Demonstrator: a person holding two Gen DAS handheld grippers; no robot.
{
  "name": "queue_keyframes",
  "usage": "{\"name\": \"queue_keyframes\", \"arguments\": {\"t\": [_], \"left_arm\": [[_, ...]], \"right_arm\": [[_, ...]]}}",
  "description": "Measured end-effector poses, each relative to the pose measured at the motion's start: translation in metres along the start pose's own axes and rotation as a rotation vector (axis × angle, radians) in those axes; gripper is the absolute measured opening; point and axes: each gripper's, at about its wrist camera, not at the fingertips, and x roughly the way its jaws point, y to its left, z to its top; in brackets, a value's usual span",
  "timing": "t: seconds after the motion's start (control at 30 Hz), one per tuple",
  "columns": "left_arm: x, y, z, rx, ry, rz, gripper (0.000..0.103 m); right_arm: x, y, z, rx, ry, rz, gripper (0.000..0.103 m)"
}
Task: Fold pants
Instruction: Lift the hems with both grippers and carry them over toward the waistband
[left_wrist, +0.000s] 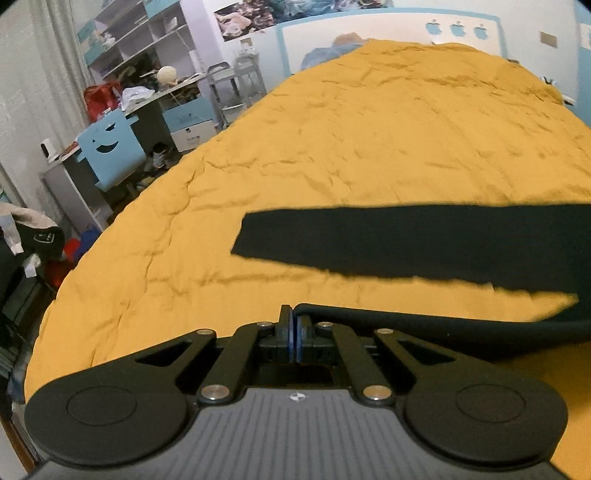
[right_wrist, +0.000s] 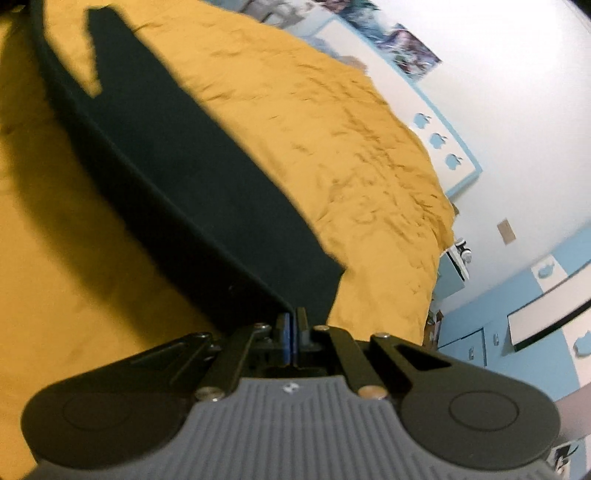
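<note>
1. We see the left gripper (left_wrist: 294, 321) with its two fingers pressed together, and a dark edge of the pants (left_wrist: 424, 242) runs off to the right from just beside the tips. The cloth appears pinched between them.
2. From the left wrist view, one black trouser leg lies stretched across the yellow bedspread (left_wrist: 332, 147), its cut end pointing left. A second strip of the same cloth curves in the air from our left gripper toward the right edge of the frame.
3. We see the right gripper (right_wrist: 293, 325) with its fingers also closed, clamped on a corner of the pants (right_wrist: 184, 177).
4. In the right wrist view the black cloth spreads away from the fingertips toward the upper left, lifted at the near end and throwing a shadow on the bedspread (right_wrist: 351, 147) to its left.
5. Far up in that view the two legs part in a narrow V, with yellow showing between them.
6. Beyond the bed on the left side we see a blue chair with a smiling face cut-out (left_wrist: 109, 147), a cluttered desk (left_wrist: 162, 92) and white shelves (left_wrist: 136, 33).
7. A white and blue headboard with apple shapes (right_wrist: 439, 140) stands against the wall past the bed.
</note>
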Motion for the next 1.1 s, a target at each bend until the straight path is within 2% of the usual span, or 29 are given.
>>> {"name": "queue_keyframes", "arguments": {"t": [0.13,0.37,0.5,0.7,0.93,1.1], "left_arm": [[0.030,-0.004,0.037,-0.006,0.029,0.025,0.001],[0.108,-0.029,0.085,0.032,0.097,0.062,0.001],[0.152,-0.042,0.099,0.040,0.139,0.075,0.001],[0.198,-0.064,0.103,0.091,0.191,0.088,0.001],[0.227,-0.069,0.104,0.107,0.221,0.078,0.001],[0.236,-0.070,0.103,0.092,0.214,0.071,0.001]], "right_arm": [[0.042,-0.028,0.038,0.069,0.013,0.007,0.000],[0.149,-0.057,0.078,0.136,0.087,0.063,0.000],[0.201,-0.061,0.086,0.166,0.119,0.079,0.000],[0.263,-0.055,0.080,0.204,0.165,0.125,0.000],[0.295,-0.049,0.073,0.233,0.185,0.156,0.000],[0.294,-0.052,0.070,0.293,0.140,0.146,0.000]]}}
